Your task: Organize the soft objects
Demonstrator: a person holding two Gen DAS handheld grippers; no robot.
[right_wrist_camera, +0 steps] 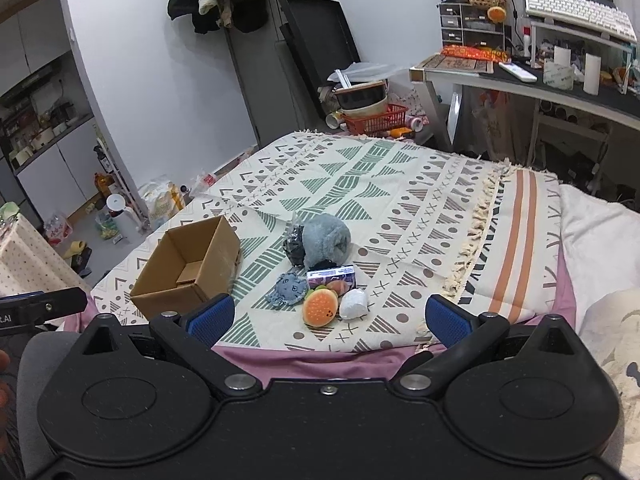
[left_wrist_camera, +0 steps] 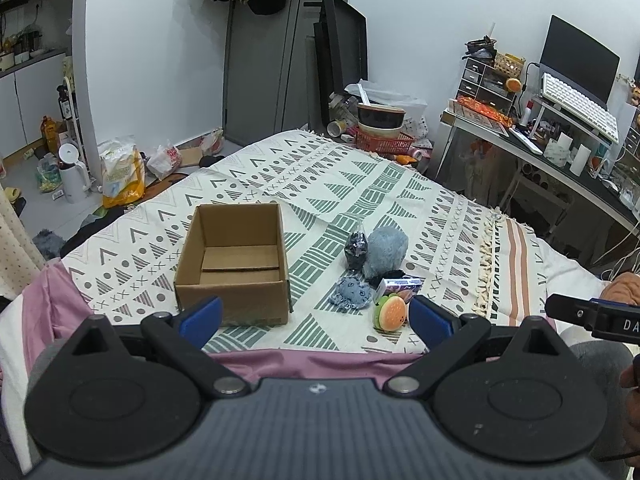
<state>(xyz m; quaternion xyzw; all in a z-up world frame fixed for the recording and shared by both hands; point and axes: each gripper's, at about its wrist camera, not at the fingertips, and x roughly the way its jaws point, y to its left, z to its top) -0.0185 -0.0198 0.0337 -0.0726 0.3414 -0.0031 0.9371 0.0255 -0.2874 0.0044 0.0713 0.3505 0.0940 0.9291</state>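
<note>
Left wrist view: left gripper spread wide, nothing held, over near bed edge.
Right gripper: spread wide too, nothing held.
Box: open, nothing inside, on patterned blanket, left of toys.
Toys: burger plush, white plush, blue plush, grey plush, dark bag, small carton; clustered on blanket, right of box, all outside it.

Brown box, orange burger plush, green-and-cream triangle-patterned cloth, blue-padded claws
</note>
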